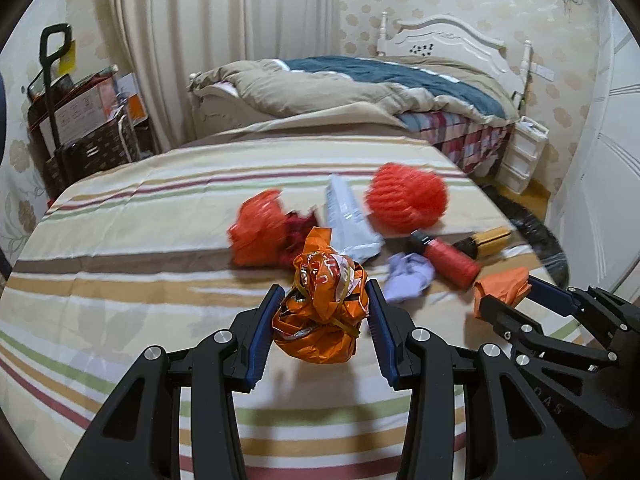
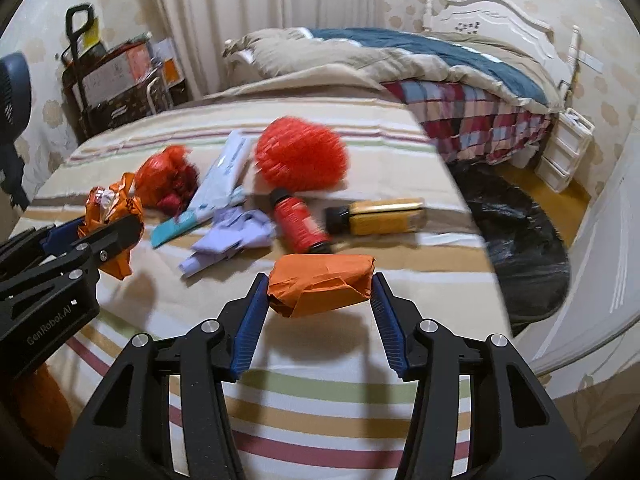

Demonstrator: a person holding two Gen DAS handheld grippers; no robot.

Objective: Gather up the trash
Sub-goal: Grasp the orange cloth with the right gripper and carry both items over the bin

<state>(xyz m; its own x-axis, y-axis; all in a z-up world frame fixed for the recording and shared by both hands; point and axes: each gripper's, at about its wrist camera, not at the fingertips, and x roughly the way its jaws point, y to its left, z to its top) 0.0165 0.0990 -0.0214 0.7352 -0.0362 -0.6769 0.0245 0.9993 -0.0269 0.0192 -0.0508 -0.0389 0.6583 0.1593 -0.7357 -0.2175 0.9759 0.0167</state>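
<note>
Trash lies scattered on the striped cloth-covered bench [image 1: 120,240], and two pieces of it are held. The left tongs [image 1: 322,312] are clamped on a crumpled orange foil wrapper tied with a yellow band [image 1: 320,308], raised above the cloth with its shadow below. The right tongs [image 2: 318,292] are clamped on a folded orange paper packet [image 2: 320,284], also lifted clear.

In the right wrist view, from the packet: a red plastic bottle with a black cap [image 2: 298,220] at 12 o'clock, a yellow flat bottle with a dark cap [image 2: 380,216] at 1 o'clock, crumpled lilac paper [image 2: 232,240] at 10 o'clock, a white-and-teal plastic pouch [image 2: 220,184] further out at 11, a red foam mesh ball [image 2: 300,158] behind the bottles, and a crumpled red plastic bag [image 2: 164,178] far at 10 o'clock.

The striped cloth nearest both tongs is open. The bench's right edge falls away at 3 o'clock, just past the yellow bottle.

Only the right wrist view shows the black plastic bag on the floor [image 2: 520,240] clearly beyond that edge; the left view catches just a sliver of it [image 1: 548,240]. The left view shows the right tongs [image 1: 508,300] at 3 o'clock.
</note>
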